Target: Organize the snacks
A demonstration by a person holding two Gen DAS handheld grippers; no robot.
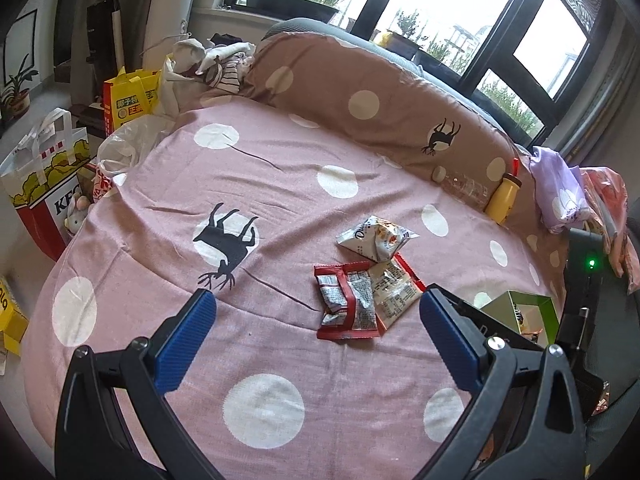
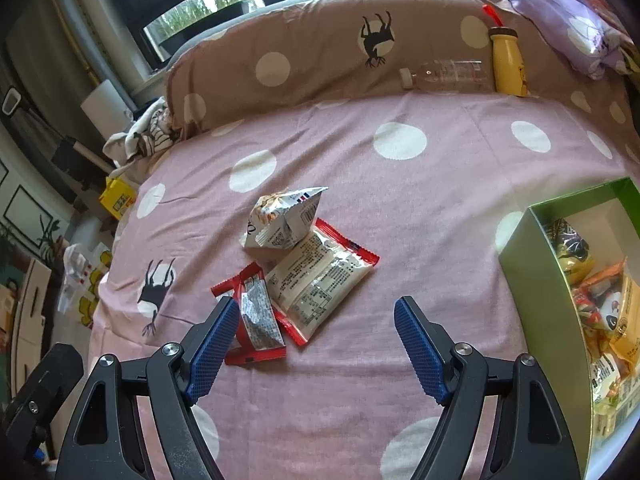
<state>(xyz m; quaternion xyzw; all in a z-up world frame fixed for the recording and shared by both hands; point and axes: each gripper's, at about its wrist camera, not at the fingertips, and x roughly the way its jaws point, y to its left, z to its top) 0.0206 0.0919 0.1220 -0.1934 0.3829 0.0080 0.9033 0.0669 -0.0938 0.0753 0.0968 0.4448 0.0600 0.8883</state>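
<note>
On a pink dotted bedspread (image 2: pixel 440 208), three snack packets (image 2: pixel 312 276) are left heaped beside a green box (image 2: pixel 536 288) already stocked with snacks, while both the left gripper (image 1: pixel 316 312) and right gripper (image 2: pixel 316 320) are held apart, empty, evidently for collecting them.

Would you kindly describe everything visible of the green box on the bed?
The green box sits open-topped on the pink dotted bedspread, to the right of the loose snack packets. It looks like cardboard: olive-green outer walls, a brighter green rim and a white lining. It stands upright and already holds several snack packs in orange, yellow and white wrappers. Its far right side runs out of the picture. Neither set of tongs touches it.
</note>
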